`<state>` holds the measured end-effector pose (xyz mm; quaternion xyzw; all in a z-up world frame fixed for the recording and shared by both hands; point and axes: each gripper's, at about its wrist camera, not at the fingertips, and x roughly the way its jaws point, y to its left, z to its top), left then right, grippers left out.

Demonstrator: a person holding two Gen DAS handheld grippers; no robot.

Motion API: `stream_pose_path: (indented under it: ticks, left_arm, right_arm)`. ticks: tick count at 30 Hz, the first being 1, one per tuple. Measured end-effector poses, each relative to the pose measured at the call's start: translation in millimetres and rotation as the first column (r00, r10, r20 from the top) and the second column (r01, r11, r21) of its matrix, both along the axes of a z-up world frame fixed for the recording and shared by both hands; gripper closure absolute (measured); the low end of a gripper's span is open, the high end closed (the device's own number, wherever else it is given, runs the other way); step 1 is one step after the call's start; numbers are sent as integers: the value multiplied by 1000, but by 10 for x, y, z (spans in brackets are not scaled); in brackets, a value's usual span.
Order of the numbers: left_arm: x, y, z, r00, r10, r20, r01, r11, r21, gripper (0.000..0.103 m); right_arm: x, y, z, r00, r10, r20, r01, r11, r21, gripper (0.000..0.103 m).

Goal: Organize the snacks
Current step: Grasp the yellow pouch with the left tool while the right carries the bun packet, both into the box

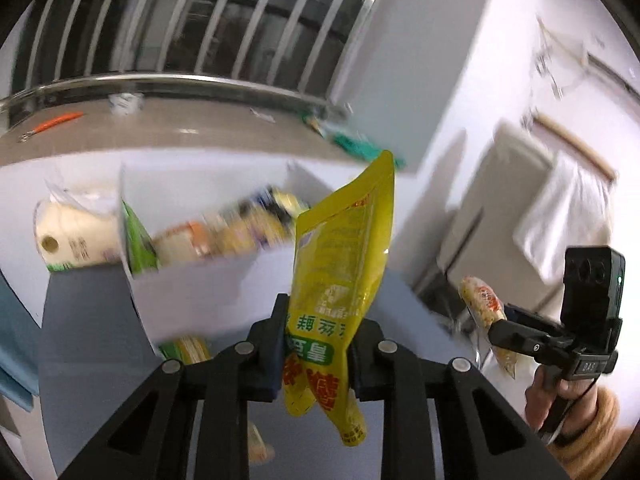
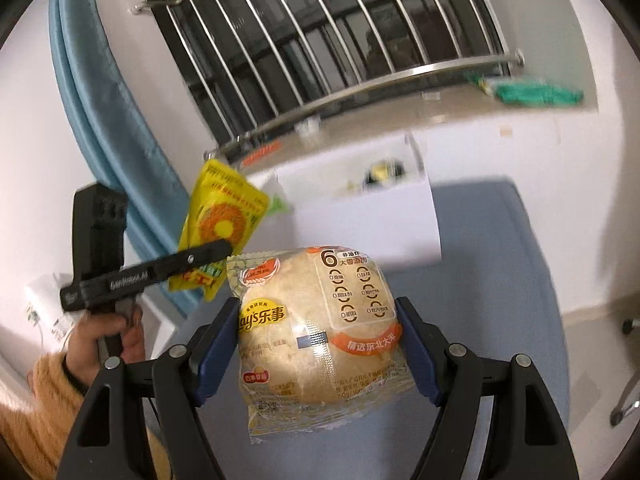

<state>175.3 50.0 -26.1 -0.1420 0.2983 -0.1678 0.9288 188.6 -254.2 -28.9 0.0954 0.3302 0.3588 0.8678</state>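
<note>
Left gripper (image 1: 316,344) clamped on yellow pouch (image 1: 340,264); right gripper (image 2: 318,344) gripping rice-cracker pack (image 2: 320,340), above blue table (image 2: 500,280).

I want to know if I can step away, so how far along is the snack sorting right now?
Partly done. The white box already holds several packets, blurred here. In hand: the left gripper is shut on a yellow pouch, and the right gripper holds a clear-wrapped rice cracker pack. Both are in the air, not yet in the box. Left: placing these two.
</note>
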Motion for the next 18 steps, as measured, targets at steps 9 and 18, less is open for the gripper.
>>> stream_pose_path:
  ticks: [9, 18]
  left_arm:
    - [820, 271, 312, 984, 176, -3, -176, 984, 9, 76]
    - [1428, 229, 150, 967, 243, -70, -236, 967, 94, 0]
  right_arm:
    - [1145, 662, 462, 999, -47, 23, 47, 999, 4, 24]
    - [2002, 1116, 408, 993, -38, -112, 27, 995, -98, 0]
